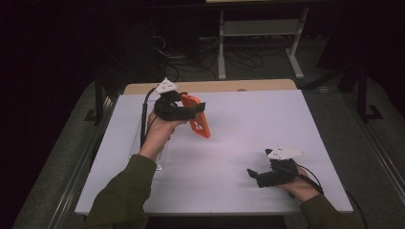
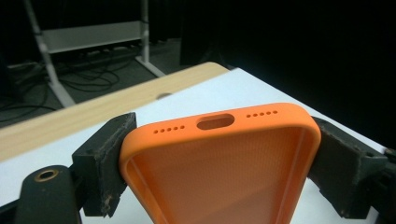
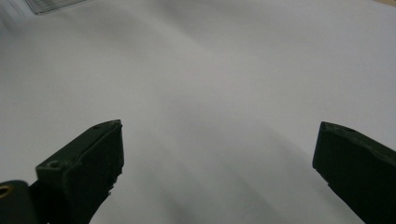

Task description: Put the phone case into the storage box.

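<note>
An orange phone case [image 1: 197, 120] hangs above the white table [image 1: 248, 129], held tilted at the rear left. My left gripper [image 1: 193, 110] is shut on it. In the left gripper view the case [image 2: 219, 163] shows its hollow inside and its port end, with both jaws pressed on its two long sides. My right gripper [image 1: 254, 176] rests low near the table's front right and stands open. In the right gripper view its gripper [image 3: 217, 154] has wide-spread jaws and only bare table between them.
A clear flat sheet or tray [image 1: 152, 151] lies on the table under the left forearm. A wooden strip [image 1: 210, 86] runs along the table's far edge. Behind it stand a white metal frame [image 1: 258, 36] and cables on the dark floor.
</note>
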The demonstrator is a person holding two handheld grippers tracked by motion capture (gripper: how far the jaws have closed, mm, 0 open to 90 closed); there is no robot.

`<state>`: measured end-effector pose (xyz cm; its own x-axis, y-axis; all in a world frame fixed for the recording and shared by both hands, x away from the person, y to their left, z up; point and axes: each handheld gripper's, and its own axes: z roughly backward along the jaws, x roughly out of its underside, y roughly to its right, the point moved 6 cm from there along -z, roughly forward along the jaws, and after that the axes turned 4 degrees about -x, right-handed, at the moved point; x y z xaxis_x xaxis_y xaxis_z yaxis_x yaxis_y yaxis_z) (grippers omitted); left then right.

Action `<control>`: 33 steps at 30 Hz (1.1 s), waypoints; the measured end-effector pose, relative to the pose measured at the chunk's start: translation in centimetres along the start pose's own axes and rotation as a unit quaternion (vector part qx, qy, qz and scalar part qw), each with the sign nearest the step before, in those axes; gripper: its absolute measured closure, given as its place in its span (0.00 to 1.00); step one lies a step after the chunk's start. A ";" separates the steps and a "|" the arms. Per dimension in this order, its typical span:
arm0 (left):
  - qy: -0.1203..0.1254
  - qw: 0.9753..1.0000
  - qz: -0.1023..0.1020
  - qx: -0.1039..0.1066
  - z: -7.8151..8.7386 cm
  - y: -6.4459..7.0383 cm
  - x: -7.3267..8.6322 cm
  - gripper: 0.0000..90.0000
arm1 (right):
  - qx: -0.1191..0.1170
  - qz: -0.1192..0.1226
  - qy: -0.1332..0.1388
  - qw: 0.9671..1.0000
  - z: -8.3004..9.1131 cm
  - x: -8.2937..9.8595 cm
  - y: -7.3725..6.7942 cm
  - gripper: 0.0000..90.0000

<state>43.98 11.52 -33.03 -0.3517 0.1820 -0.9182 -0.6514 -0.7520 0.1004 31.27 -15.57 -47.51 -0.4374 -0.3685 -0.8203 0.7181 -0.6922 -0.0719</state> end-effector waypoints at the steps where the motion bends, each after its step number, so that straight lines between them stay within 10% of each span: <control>1: -0.001 1.000 -0.003 -0.002 0.1 -0.3 -0.2 0.17 | 0.001 0.000 -0.001 1.000 0.0 0.0 0.0 0.01; 14: 0.013 0.998 0.003 -0.067 0.5 -4.6 -2.7 0.17 | -0.001 -0.003 0.003 1.000 0.2 0.0 -0.1 0.01; 33: 0.013 0.986 0.009 -0.166 1.0 -9.6 -4.2 0.17 | -0.003 -0.006 0.005 1.000 0.2 -0.1 -0.1 0.01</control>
<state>51.05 18.63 -29.79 -0.3409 0.1548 -0.9273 -0.3877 -0.9217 -0.0113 31.09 -15.57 -47.32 -0.4413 -0.3536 -0.8248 0.7154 -0.6935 -0.0854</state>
